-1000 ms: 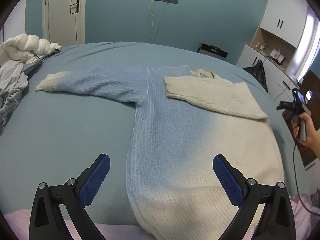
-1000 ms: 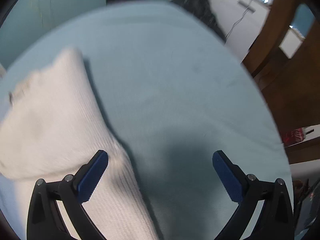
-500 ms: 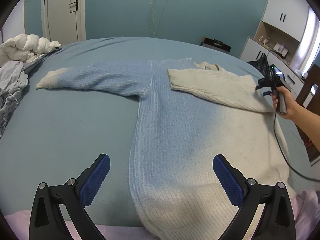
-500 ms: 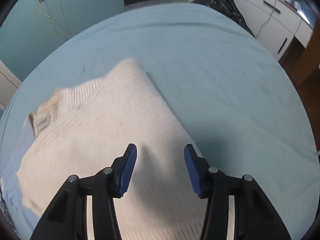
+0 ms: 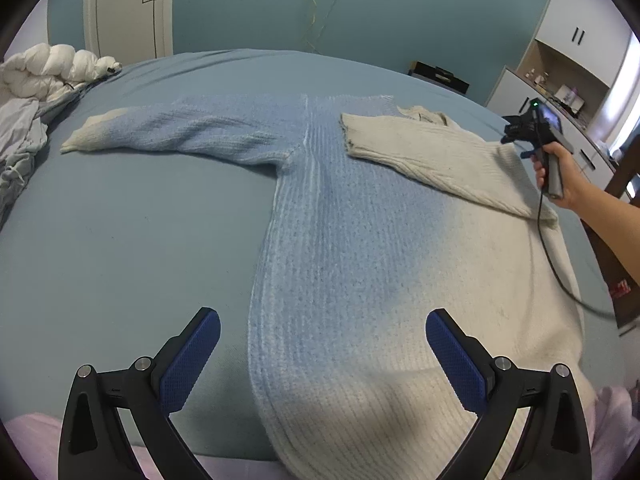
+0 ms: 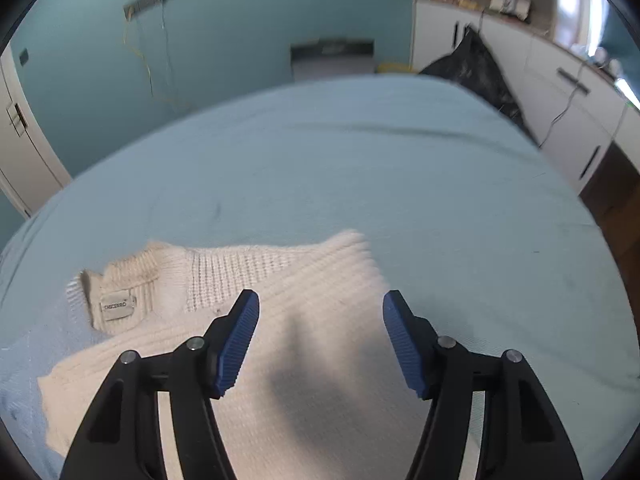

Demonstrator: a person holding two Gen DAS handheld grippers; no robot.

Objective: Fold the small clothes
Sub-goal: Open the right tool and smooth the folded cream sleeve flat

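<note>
One sweater [image 5: 360, 264], blue fading to cream, sleeve folded across.

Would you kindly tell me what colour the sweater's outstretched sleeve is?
The knitted sweater's outstretched sleeve is light blue, fading to cream at the cuff; the left wrist view shows it best.

Each gripper has black angular arms with triangular cut-outs, silver screws at the joints, and blue ribbed pads on the inner faces of its fingers: left gripper [image 5: 322, 354], right gripper [image 6: 320, 338]. From the left wrist, the right gripper [image 5: 520, 142] shows a black pistol-style handle, a small green light on top, and a thin black cable [image 5: 560, 276] trailing from its base. The hand [image 5: 564, 182] and forearm behind it are bare, with no sleeve in view.
</note>
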